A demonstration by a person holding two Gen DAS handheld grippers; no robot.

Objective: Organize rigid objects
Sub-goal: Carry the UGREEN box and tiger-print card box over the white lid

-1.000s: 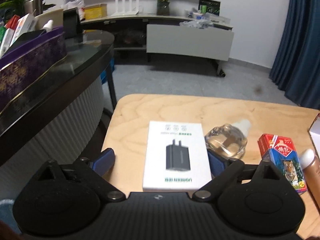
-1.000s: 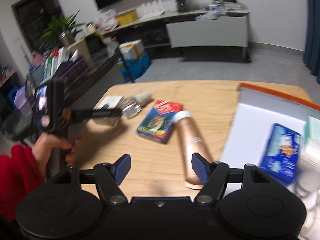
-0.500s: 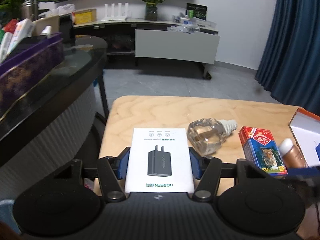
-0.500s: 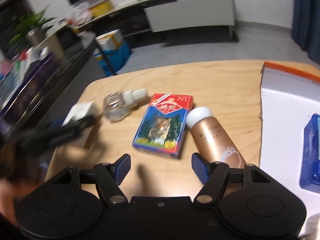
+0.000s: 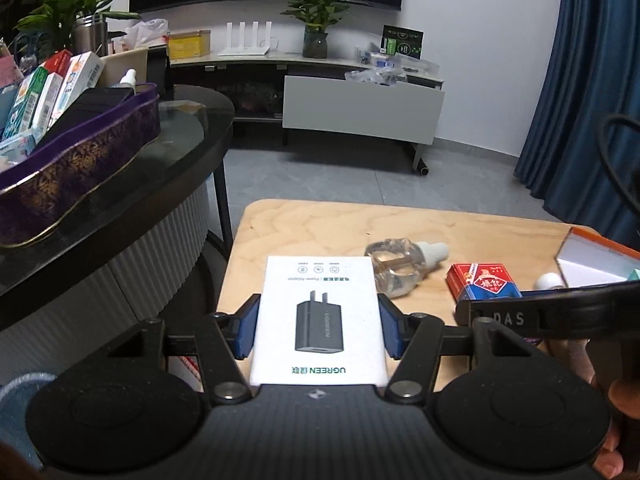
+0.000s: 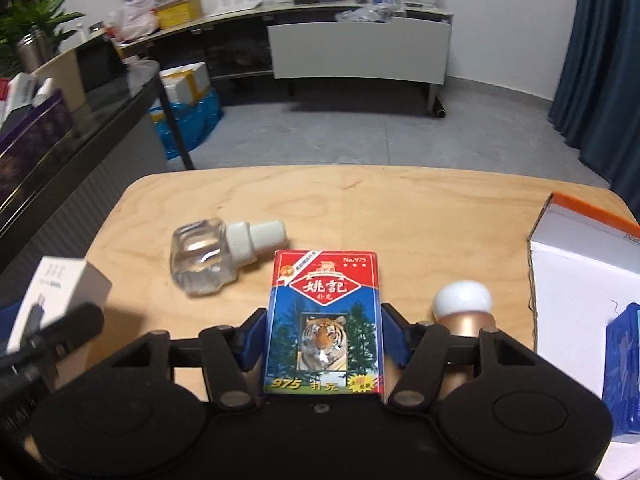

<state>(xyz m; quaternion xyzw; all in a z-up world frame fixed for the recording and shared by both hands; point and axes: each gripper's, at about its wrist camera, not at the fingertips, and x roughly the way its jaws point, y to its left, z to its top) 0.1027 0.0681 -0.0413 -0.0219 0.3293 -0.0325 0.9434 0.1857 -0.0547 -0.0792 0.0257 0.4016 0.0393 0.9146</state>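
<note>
My left gripper (image 5: pixel 319 330) is shut on a white charger box (image 5: pixel 318 312) at the wooden table's left edge; the box also shows in the right wrist view (image 6: pixel 56 300). My right gripper (image 6: pixel 323 342) is shut on a red and blue playing-card box (image 6: pixel 324 320) with a tiger picture, also visible in the left wrist view (image 5: pixel 484 286). A clear glass bottle (image 6: pixel 208 256) with a white cap lies on the table between the two boxes. A gold bottle (image 6: pixel 466 312) with a white cap lies just right of the card box.
A white box with an orange rim (image 6: pixel 588 256) stands at the table's right and holds a blue tin (image 6: pixel 622 364). A dark glass counter (image 5: pixel 120 184) with a purple tray (image 5: pixel 80 168) of cartons is on the left. Grey floor and a TV bench lie beyond.
My left gripper closed on the charger box. My right gripper swung left from the white box, came down over the card box and closed on it.
</note>
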